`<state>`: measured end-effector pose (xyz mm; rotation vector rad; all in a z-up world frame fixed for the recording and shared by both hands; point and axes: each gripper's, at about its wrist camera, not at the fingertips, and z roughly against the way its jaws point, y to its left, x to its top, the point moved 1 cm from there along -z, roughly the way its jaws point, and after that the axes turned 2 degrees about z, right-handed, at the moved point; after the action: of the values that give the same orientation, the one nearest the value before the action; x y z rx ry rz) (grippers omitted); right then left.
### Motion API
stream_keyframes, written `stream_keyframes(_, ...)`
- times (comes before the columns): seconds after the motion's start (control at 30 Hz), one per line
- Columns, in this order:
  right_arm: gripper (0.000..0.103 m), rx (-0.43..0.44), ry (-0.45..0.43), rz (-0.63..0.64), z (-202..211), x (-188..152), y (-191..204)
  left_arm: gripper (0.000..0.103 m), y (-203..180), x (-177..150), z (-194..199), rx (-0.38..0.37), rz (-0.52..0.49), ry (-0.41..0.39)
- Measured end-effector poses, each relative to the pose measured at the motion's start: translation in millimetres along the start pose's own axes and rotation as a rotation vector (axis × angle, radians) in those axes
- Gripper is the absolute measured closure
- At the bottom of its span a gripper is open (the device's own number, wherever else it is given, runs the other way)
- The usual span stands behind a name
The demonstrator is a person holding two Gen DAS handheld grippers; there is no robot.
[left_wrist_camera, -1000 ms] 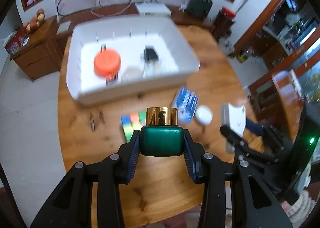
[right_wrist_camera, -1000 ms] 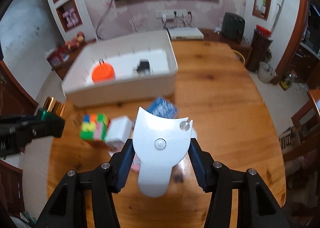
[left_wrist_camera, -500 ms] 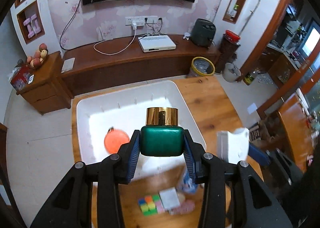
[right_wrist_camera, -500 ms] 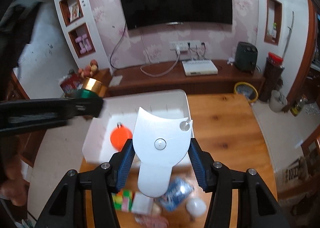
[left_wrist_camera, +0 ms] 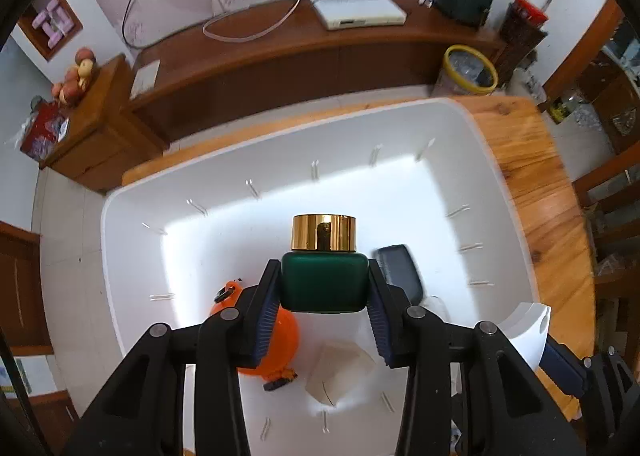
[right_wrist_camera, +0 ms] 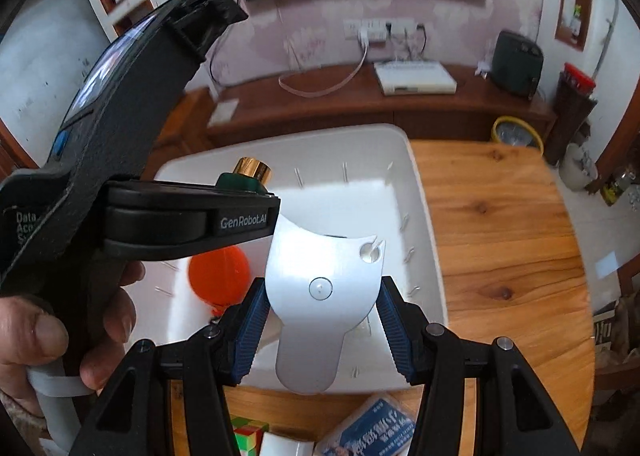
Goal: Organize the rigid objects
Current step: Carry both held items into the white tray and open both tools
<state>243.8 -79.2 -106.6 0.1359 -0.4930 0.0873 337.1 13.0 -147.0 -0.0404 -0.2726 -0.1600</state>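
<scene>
A person's hand (right_wrist_camera: 60,320) grips the left gripper (left_wrist_camera: 323,298), whose pads clamp a green jar (left_wrist_camera: 324,281) with a gold cap above the white bin (left_wrist_camera: 496,192). Below it in the bin lie an orange disc (left_wrist_camera: 280,340), a pale block (left_wrist_camera: 340,370) and a dark case (left_wrist_camera: 398,266). The right gripper (right_wrist_camera: 322,330) pinches a white plastic piece (right_wrist_camera: 320,296) over the bin's near wall; a colour cube (right_wrist_camera: 246,436) and a blue packet (right_wrist_camera: 372,430) sit on the wooden table (right_wrist_camera: 500,224).

bin (left_wrist_camera: 500,192) far half: free | near half: orange disc (left_wrist_camera: 280,340), black case (left_wrist_camera: 400,268)
</scene>
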Motion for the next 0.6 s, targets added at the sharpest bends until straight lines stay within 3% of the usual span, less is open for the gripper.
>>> stream_keyframes(0.27,0.048,-0.053,0.08,0.043,-43.2,-8.0,6.0,0.059,2.9,2.8,-30.5,0.054,-0.01,0.07)
stream_keyframes(0.6,0.047,-0.065,0.159,0.075,-66.0,-19.4,9.4,0.059,-3.8,0.2,-45.2,0.081,-0.021,0.108)
